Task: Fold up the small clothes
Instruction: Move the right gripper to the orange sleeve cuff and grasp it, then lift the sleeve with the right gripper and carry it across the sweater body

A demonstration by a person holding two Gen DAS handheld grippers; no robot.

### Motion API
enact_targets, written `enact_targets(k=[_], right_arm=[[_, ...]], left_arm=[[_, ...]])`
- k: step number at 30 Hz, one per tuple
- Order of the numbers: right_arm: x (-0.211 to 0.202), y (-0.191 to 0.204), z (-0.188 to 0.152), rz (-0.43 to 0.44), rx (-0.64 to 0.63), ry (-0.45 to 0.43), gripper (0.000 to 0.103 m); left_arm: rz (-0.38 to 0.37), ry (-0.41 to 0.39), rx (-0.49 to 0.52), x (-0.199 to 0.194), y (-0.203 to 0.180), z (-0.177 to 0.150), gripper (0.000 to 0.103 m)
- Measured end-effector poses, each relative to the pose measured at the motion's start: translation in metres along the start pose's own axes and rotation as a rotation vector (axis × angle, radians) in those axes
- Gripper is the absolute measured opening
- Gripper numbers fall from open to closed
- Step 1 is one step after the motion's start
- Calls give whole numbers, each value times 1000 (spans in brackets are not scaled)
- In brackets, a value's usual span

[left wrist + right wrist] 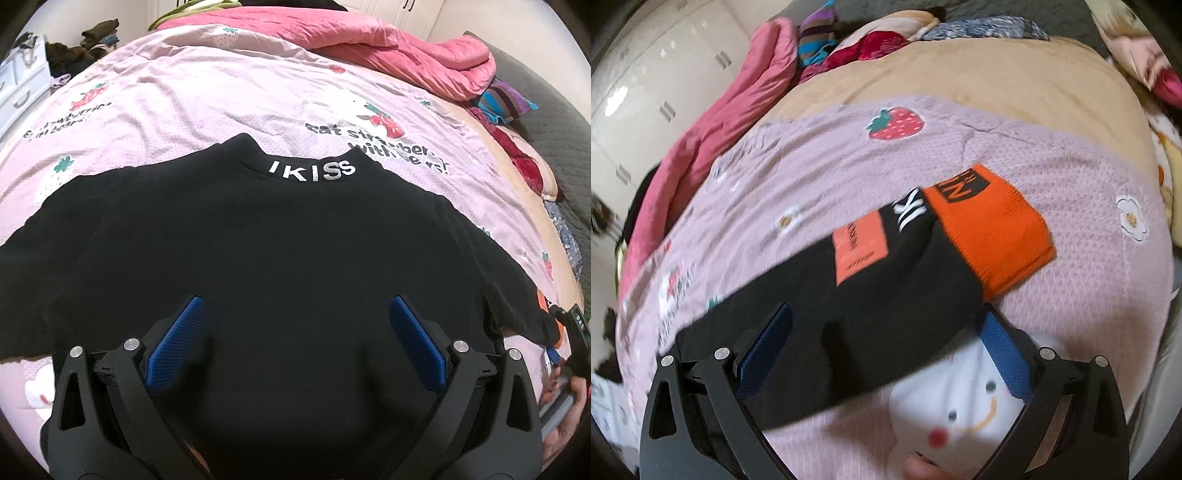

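A small black top (pixel 280 251) lies spread flat on the pink strawberry-print sheet (pixel 192 107), its collar with white letters "IKISS" (pixel 312 171) pointing away from me. My left gripper (pixel 295 314) is open and empty, hovering over the top's lower middle, blue pads (pixel 181 332) wide apart. In the right wrist view, the top's right sleeve (pixel 886 295) stretches out with an orange cuff (pixel 997 236) and an orange patch (pixel 858 247). My right gripper (pixel 886 325) is open and empty just above the sleeve, short of the cuff.
A bunched pink quilt (pixel 388 48) lies at the far side of the bed, with striped and red clothes (pixel 506 99) to the right. A white drawer unit (pixel 18 77) stands far left. A beige blanket (pixel 979 77) lies beyond the sleeve.
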State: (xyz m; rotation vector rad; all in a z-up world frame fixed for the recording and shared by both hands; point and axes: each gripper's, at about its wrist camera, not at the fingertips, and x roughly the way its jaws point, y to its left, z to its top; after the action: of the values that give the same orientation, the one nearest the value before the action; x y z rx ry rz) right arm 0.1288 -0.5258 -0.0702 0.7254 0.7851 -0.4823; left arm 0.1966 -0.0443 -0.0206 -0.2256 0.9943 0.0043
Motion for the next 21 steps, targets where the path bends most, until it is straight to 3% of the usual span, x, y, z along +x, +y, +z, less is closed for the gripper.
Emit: enact_targets(k=[2, 4, 7, 9, 15, 21], right_arm=[[3, -4, 6, -2, 35, -25, 90], [6, -8, 12, -22, 70, -53, 66], [6, -13, 16, -1, 111, -74, 37], [1, -11, 17, 36, 106, -97, 26], [-30, 17, 15, 153, 14, -167, 20], [-54, 52, 8, 252, -64, -180, 18]], left_arm=[[0, 2, -7, 1, 3, 0, 94], [-2, 3, -16, 0, 6, 0, 94], [-6, -6, -27, -5, 13, 0, 94], [6, -20, -31, -9, 18, 1, 94], [-4, -39, -71, -20, 31, 2, 94], [-21, -42, -88, -30, 36, 2, 94]])
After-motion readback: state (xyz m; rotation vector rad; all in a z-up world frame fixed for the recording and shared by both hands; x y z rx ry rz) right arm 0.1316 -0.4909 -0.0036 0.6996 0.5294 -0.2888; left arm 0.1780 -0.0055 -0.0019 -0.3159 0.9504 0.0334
